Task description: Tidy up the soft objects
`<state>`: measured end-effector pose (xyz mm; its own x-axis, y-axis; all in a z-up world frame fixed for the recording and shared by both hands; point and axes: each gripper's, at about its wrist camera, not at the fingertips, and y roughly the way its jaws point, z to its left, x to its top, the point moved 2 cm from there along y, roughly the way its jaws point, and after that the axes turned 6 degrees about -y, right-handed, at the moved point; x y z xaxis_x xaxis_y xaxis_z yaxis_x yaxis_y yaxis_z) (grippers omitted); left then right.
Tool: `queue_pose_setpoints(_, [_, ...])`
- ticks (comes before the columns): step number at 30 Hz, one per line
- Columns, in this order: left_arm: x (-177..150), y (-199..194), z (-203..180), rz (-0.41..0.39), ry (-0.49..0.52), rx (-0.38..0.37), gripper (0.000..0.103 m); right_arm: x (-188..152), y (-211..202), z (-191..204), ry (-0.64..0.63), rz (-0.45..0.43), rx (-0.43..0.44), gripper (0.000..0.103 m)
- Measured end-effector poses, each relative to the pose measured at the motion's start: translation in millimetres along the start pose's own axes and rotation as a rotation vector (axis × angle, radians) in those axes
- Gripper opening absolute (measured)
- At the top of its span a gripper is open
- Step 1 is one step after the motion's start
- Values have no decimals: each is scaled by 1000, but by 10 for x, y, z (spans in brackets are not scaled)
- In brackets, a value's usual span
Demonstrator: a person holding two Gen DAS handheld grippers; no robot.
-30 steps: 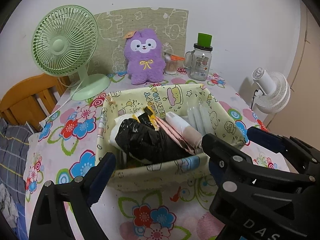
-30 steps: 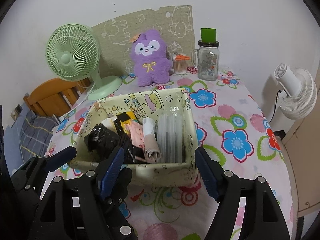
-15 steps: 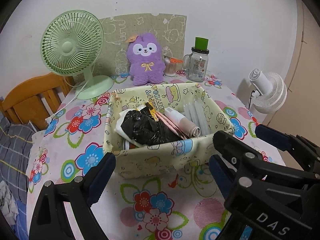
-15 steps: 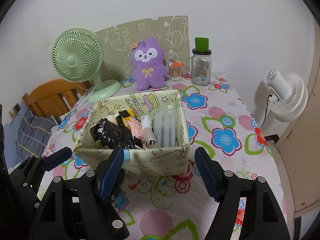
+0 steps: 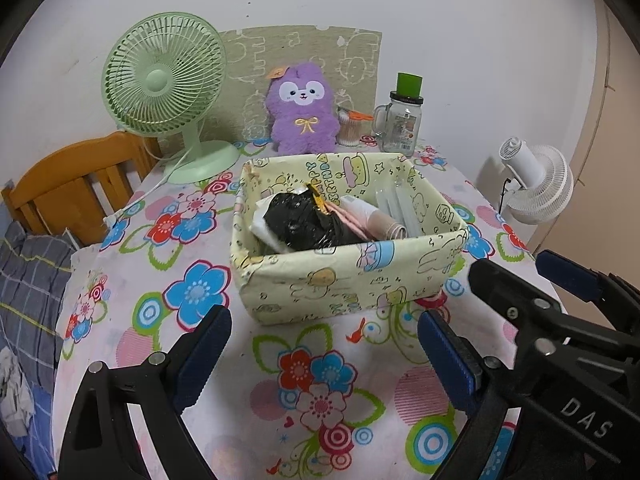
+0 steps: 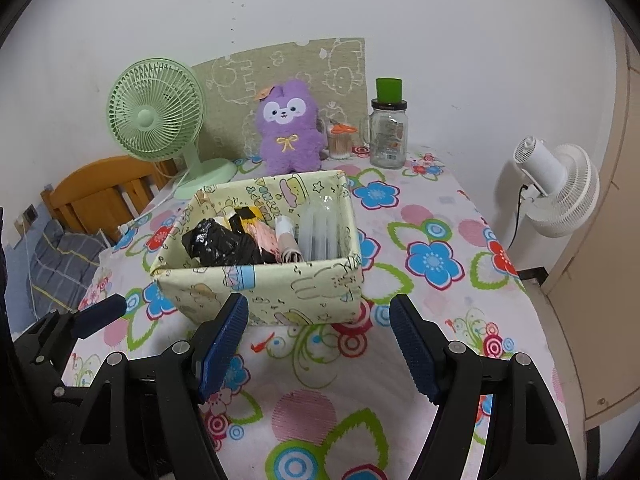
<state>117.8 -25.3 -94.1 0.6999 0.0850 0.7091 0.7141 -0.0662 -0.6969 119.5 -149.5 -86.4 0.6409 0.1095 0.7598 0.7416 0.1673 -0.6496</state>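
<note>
Between the blue pads of the right gripper [image 6: 318, 344] nothing sits; its jaws stand apart, as do the left gripper's [image 5: 324, 354], both over the table's near edge. Just beyond them stands the yellow box [image 6: 264, 284], mid-table, with a black bag [image 6: 224, 246] and rolled soft items inside. Reaching the purple plush [image 6: 290, 128] at the far edge risks snagging the box wall or tipping the glass jar [image 6: 388, 136].

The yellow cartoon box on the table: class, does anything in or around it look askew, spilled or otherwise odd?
Nothing is spilled. The box sits skewed to the table edge, and the black plastic bag bulges crumpled beside the rolled items. The purple plush sits outside, upright by the wall.
</note>
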Motion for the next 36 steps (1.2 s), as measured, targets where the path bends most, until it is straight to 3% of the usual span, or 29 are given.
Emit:
queue_pose_setpoints(12, [-113, -185, 152, -19, -10, 30, 96, -119, -244, -21, -13, -16, -25, 76])
queue_pose_setpoints(26, [-91, -627, 260, -104, -33, 14, 96, -136, -548, 46, -52, -50, -41, 76])
queue_pose_setpoints(36, [-118, -952, 225, -163, 6, 32, 97, -140, -829, 137, -67, -100, -48, 76])
